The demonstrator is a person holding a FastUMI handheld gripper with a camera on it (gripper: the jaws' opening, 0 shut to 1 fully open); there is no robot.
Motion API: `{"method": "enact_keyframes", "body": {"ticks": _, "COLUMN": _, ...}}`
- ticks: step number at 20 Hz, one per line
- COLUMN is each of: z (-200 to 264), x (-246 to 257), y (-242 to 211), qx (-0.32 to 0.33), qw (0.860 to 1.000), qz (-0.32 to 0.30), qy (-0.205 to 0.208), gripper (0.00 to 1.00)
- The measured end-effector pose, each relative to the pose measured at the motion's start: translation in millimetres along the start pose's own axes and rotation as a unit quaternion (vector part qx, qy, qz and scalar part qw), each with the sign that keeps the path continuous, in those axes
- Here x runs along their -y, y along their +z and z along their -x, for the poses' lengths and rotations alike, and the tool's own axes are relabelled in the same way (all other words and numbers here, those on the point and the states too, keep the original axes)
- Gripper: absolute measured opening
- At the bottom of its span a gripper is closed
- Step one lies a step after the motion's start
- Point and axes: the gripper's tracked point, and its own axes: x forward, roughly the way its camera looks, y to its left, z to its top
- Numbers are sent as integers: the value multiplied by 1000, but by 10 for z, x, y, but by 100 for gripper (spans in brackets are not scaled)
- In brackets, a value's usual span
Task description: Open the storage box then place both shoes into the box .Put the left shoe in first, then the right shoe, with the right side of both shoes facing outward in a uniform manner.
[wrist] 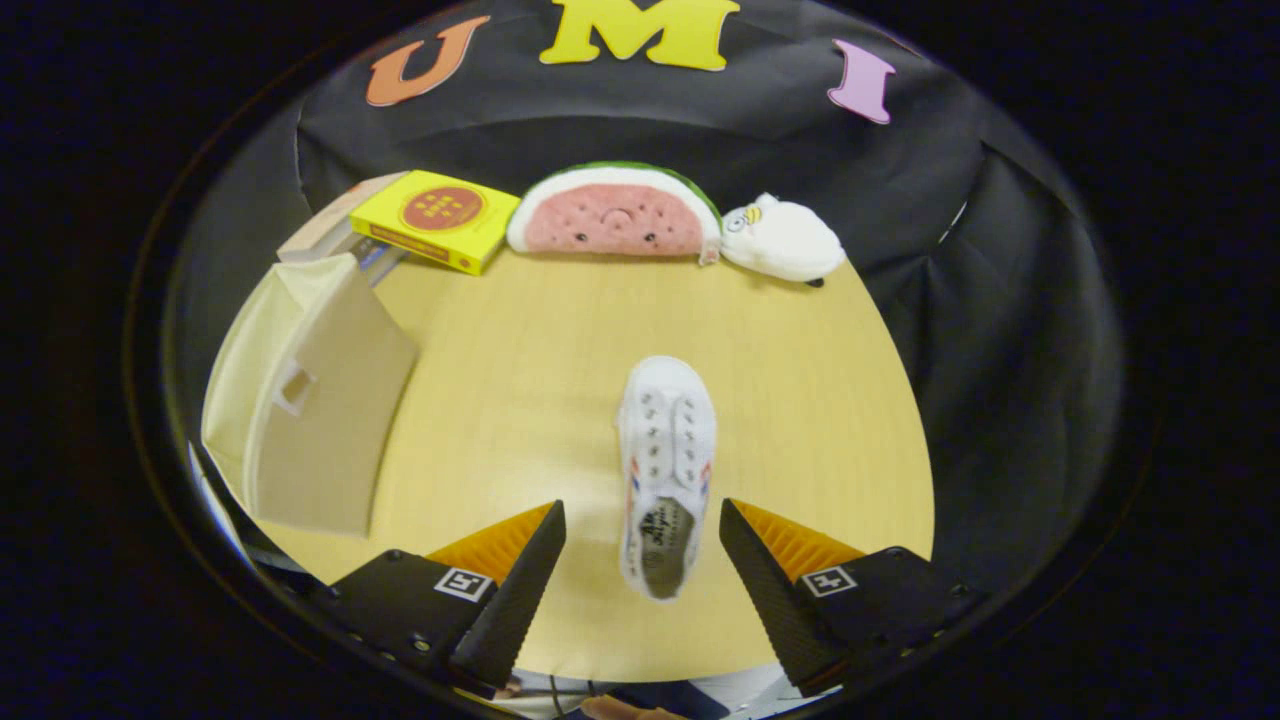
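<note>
At the table's (pixel 500 400) left edge your storage box (pixel 310 400) stands with its beige panel facing you; whether it is open I cannot tell. Toward the far left corner lie a yellow book (pixel 437 218), then a watermelon plush (pixel 613 212) and a white plush (pixel 783 242) along the far edge. Your gripper (pixel 642 525) has its fingers wide apart, the heel of a white shoe (pixel 667 470) lying between them, untouched. You seem to be at the shoe pickup: lower, close on the heel, mind which side faces outward

On the tabletop (pixel 500 380), a yellow book (pixel 436 218) lies at eleven o'clock, a watermelon plush (pixel 612 212) at twelve, a white plush (pixel 782 240) at one.
</note>
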Motion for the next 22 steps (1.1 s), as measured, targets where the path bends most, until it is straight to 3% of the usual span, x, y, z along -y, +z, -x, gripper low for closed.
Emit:
{"method": "enact_keyframes", "body": {"ticks": 7, "z": -611, "x": 375, "y": -295, "qx": -67, "qw": 998, "qz": 13, "qy": -17, "gripper": 93}}
{"method": "enact_keyframes", "body": {"ticks": 10, "z": -834, "x": 541, "y": -171, "qx": -58, "qw": 996, "qz": 35, "qy": -66, "gripper": 89}}
{"method": "enact_keyframes", "body": {"ticks": 12, "z": -933, "x": 421, "y": -146, "qx": -69, "qw": 996, "qz": 11, "qy": -48, "gripper": 85}}
{"method": "enact_keyframes", "body": {"ticks": 16, "z": -997, "x": 232, "y": -131, "qx": -83, "qw": 996, "qz": 27, "qy": -4, "gripper": 26}}
{"method": "enact_keyframes", "body": {"ticks": 17, "z": -1006, "x": 226, "y": -140, "qx": -84, "qw": 996, "qz": 35, "qy": 2, "gripper": 19}}
{"method": "enact_keyframes", "body": {"ticks": 18, "z": -1044, "x": 299, "y": -134, "qx": -73, "qw": 997, "qz": 34, "qy": -9, "gripper": 23}}
{"method": "enact_keyframes", "body": {"ticks": 19, "z": -1076, "x": 319, "y": -149, "qx": -84, "qw": 996, "qz": 14, "qy": -2, "gripper": 8}}
{"method": "enact_keyframes", "body": {"ticks": 20, "z": -1068, "x": 315, "y": -139, "qx": -77, "qw": 997, "qz": 4, "qy": 16, "gripper": 1}}
{"method": "enact_keyframes", "body": {"ticks": 22, "z": -1009, "x": 282, "y": -132, "qx": -73, "qw": 994, "qz": -37, "qy": 72, "gripper": 1}}
